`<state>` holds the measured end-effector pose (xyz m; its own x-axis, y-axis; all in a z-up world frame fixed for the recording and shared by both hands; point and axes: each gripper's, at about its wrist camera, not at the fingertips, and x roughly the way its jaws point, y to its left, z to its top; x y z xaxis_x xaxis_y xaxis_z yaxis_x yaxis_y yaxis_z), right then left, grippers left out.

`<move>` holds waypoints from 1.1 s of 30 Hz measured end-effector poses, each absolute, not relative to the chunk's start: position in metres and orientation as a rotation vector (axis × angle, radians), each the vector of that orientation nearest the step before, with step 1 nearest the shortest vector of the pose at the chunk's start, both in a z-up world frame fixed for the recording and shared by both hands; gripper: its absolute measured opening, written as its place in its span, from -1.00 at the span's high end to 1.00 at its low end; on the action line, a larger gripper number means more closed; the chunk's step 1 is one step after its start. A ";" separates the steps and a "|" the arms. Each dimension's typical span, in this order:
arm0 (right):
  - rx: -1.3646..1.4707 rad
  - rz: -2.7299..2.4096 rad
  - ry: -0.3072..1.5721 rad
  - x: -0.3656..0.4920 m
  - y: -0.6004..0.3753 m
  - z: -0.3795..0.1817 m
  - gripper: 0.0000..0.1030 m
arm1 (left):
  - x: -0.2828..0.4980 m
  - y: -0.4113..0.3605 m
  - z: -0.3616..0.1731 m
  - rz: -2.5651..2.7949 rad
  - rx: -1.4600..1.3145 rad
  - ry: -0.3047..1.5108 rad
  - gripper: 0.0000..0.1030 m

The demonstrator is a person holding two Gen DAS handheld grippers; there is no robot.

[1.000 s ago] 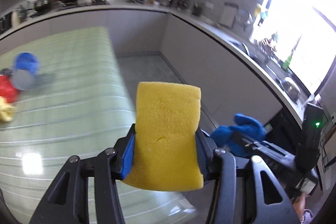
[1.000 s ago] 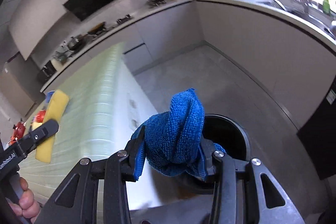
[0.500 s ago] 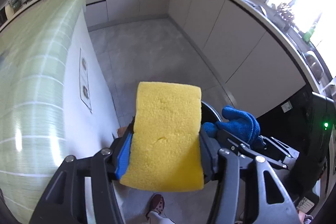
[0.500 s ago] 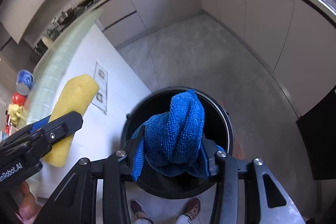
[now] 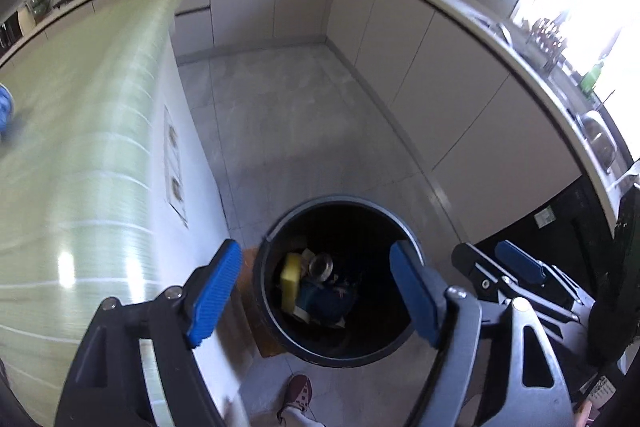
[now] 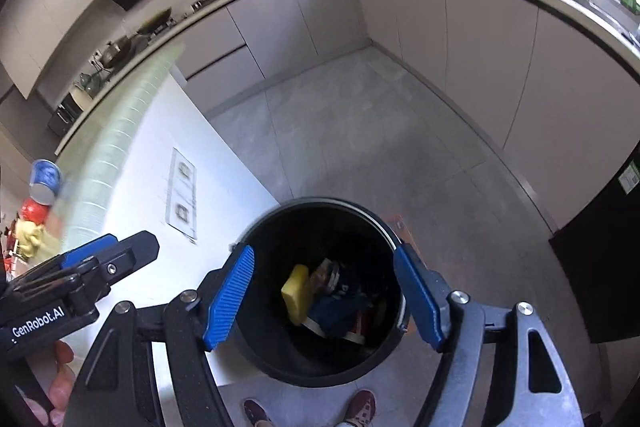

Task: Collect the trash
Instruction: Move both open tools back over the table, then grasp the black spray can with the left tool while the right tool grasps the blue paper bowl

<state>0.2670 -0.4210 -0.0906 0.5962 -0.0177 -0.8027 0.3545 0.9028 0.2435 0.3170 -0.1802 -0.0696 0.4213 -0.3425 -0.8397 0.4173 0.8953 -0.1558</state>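
Observation:
A round black trash bin [image 5: 280, 227] [image 6: 384, 223] stands on the floor beside the island. Inside lie the yellow sponge [image 5: 291, 281] [image 6: 297, 293], the blue cloth [image 5: 326, 301] [image 6: 340, 307] and other rubbish. My left gripper [image 5: 316, 293] is open and empty above the bin; it also shows in the right wrist view [image 6: 100, 255]. My right gripper [image 6: 328, 297] is open and empty above the bin; it also shows in the left wrist view [image 5: 512, 267].
The green-topped island [image 5: 80, 147] [image 6: 132, 115] is to the left, with a blue can [image 6: 45, 179] and red and yellow items [image 6: 30, 223] on it. Grey cabinets [image 5: 400, 47] line the far walls. The person's shoes [image 6: 360, 407] stand by the bin.
Both grippers opened over the bin. The yellow sponge and the blue cloth dropped from the jaws into the bin.

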 end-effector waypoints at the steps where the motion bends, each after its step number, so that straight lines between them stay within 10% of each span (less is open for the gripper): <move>1: 0.401 -0.218 0.904 0.267 -0.417 -0.083 -0.45 | 0.315 -0.176 -0.063 -0.476 0.077 1.017 -0.52; 33: 0.156 0.062 0.759 0.351 0.000 0.014 -0.78 | 0.354 0.264 0.003 -0.123 -0.084 0.844 -0.62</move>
<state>0.3508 -0.0002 0.0139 0.7246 0.1120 -0.6800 0.0007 0.9866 0.1633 0.3539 0.2642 0.0029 0.6580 -0.1412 -0.7396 0.0749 0.9897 -0.1224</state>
